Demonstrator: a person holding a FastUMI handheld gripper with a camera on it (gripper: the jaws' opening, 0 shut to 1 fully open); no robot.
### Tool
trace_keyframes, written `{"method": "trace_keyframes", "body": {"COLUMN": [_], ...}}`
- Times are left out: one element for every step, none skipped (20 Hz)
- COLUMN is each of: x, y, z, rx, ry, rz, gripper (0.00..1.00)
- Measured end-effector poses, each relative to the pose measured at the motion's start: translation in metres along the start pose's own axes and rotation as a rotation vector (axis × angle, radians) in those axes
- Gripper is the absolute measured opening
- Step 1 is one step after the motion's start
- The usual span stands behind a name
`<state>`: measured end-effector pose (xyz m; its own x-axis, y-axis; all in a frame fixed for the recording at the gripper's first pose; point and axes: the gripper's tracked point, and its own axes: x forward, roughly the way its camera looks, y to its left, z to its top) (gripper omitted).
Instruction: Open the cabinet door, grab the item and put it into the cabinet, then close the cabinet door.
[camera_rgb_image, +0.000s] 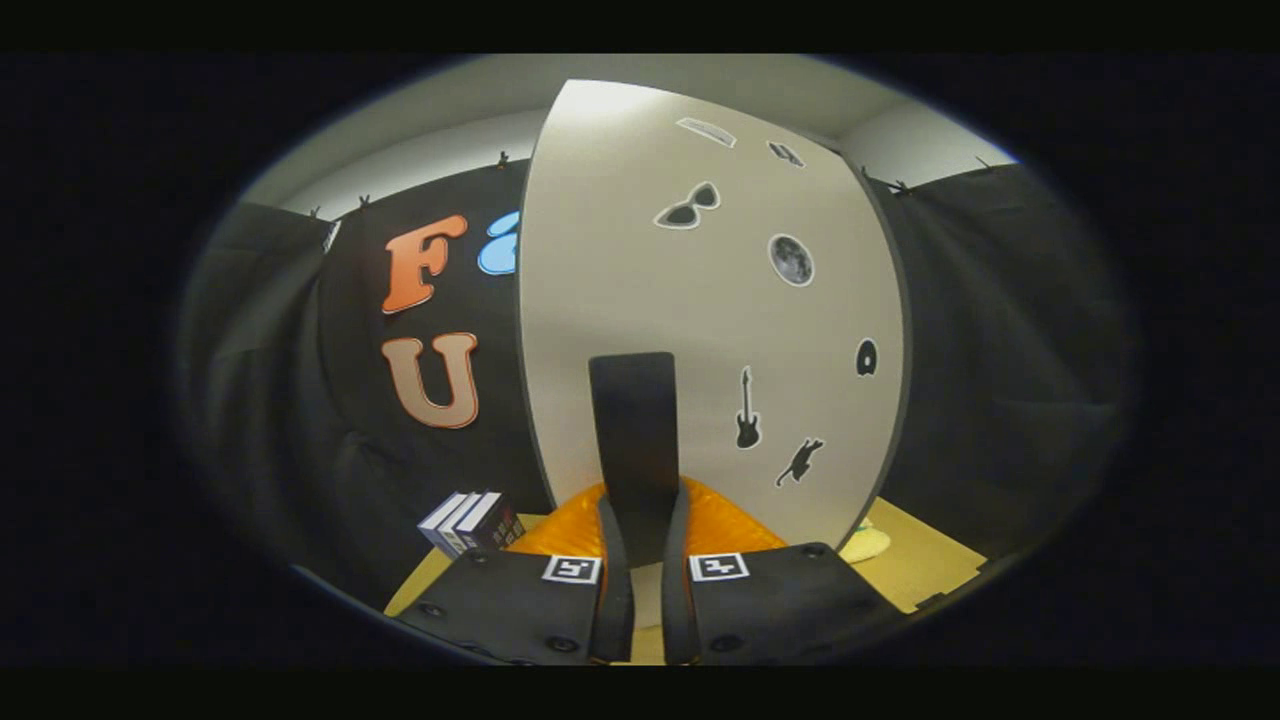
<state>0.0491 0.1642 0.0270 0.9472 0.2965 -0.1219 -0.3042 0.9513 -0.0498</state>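
Observation:
A white cabinet door (700, 330) with several dark stickers stands straight ahead of me. A tall black handle (634, 420) runs down its lower middle. My gripper (645, 535) holds the bottom end of that handle, with one finger (612, 545) pressed on its left side and the other on its right. A small pale yellow-green item (866, 545) lies on the tan table (930, 570) at the door's lower right corner, beyond and to the right of my fingers. An orange shape (735, 525) sits low behind the fingers; I cannot tell what it is.
A short row of book-like boxes (470, 520) stands on the table to the left of the door, against the black cloth wall (300, 400). Cloth also hangs on the right side of the cabinet.

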Motion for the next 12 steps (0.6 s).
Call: {"method": "trace_keyframes", "body": {"x": [-0.011, -0.02, -0.03, -0.039, -0.049, -0.058, -0.065, -0.068, -0.08, -0.087, -0.088, -0.089], "y": [-0.008, -0.016, -0.023, -0.031, -0.039, -0.047, -0.054, -0.061, -0.067, -0.076, -0.078, -0.083], "z": [0.0, -0.001, -0.002, -0.002, -0.001, -0.001, -0.002, -0.001, 0.0, 0.001, -0.001, 0.0], "rx": [0.008, 0.012, 0.012, 0.01, 0.011, 0.013, 0.01, 0.021, 0.021, 0.025, 0.024, 0.026], "ry": [-0.001, 0.0, -0.001, -0.004, -0.008, -0.01, -0.012, -0.026, -0.023, -0.03, -0.029, -0.034], "rz": [-0.004, -0.012, -0.021, -0.034, -0.046, -0.059, -0.058, -0.062, -0.066, -0.081, -0.098, -0.113], "gripper": [0.19, 0.19, 0.19, 0.19, 0.19, 0.18, 0.17, 0.17, 0.16, 0.15, 0.14, 0.13]}}
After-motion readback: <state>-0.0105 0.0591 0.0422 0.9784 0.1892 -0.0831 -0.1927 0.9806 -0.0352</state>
